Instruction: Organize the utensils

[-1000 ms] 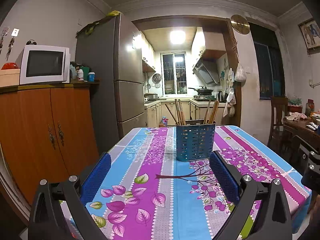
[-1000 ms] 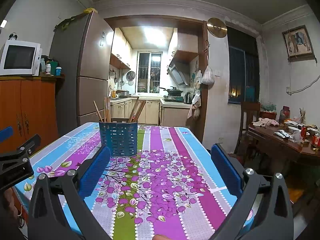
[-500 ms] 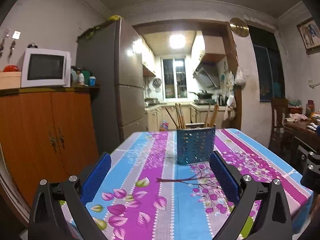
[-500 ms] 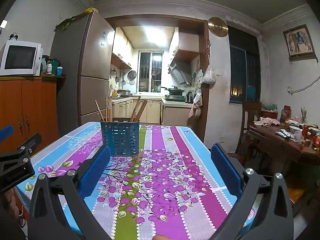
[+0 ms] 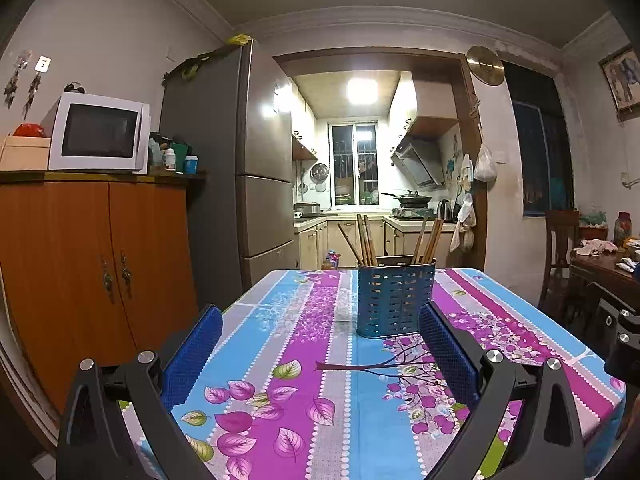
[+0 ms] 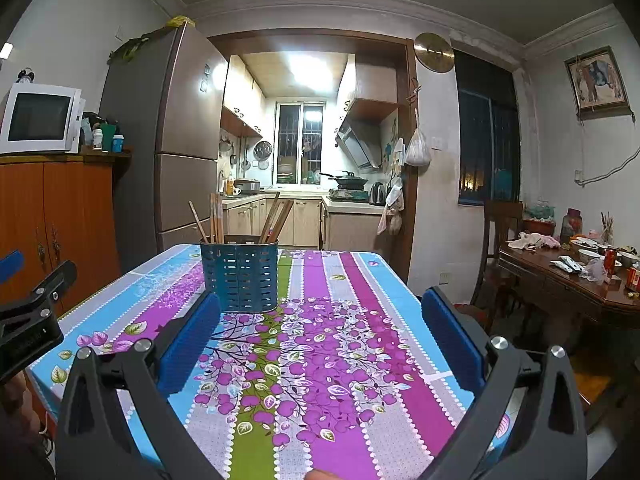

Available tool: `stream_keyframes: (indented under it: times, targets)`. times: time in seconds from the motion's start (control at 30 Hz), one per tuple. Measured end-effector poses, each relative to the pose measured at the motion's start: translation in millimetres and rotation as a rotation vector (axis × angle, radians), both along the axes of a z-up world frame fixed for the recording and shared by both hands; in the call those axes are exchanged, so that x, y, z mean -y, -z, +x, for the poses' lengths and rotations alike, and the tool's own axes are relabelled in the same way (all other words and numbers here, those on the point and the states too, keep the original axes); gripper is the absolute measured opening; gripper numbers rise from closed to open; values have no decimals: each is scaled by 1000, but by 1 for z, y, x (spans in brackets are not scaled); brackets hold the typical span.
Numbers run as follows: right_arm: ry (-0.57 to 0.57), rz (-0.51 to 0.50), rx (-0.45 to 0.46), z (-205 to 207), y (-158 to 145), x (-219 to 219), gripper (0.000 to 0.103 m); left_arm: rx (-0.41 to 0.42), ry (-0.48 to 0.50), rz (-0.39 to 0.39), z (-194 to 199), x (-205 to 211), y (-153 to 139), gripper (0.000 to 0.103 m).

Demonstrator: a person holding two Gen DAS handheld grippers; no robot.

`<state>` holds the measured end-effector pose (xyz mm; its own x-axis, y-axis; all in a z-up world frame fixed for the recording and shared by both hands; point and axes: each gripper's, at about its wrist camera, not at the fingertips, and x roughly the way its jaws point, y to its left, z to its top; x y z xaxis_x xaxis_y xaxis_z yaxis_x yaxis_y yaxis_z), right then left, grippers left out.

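One blue perforated utensil holder (image 5: 396, 300) upright on the floral striped tablecloth (image 5: 288, 360), toward the far half of the table. Inside the holder, wooden chopsticks (image 5: 364, 240) in two leaning clusters: about four sticks at its left end, about three (image 5: 430, 238) at its right end; exact count hard to tell where sticks overlap. Nearer than the holder, left gripper (image 5: 320, 356) above the cloth, jaws spread wide, nothing between the two blue pads (image 5: 192, 356); right pad tip just beside the holder's lower right corner as seen from the left wrist, contact not possible to tell. Right of the holder, right gripper (image 6: 320, 336) likewise splayed wide and empty, its left pad (image 6: 188, 344) just in front of the holder's base (image 6: 240, 276) in the right wrist view. Far left of the holder, one white microwave (image 5: 96, 136) atop one orange wooden cabinet (image 5: 80, 264), with one tall grey refrigerator (image 5: 236, 168) between cabinet and kitchen doorway. Far right of the holder, one dark wooden side table (image 6: 580, 284) crowded with bowls and packets.
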<state>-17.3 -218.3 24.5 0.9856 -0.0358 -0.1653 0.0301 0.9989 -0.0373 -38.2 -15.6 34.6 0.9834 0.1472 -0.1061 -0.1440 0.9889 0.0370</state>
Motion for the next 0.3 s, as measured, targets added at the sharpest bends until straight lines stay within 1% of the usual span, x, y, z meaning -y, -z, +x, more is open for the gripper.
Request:
stream_keyframes:
  times: [0.1,0.3]
  targets:
    - [3,6,2,-1,-1,2,97,-14,-4,1,1,2,-1,98]
    - [9,6,7,-1,-2,3,97,-52,12,-32,6,-4,-2,98]
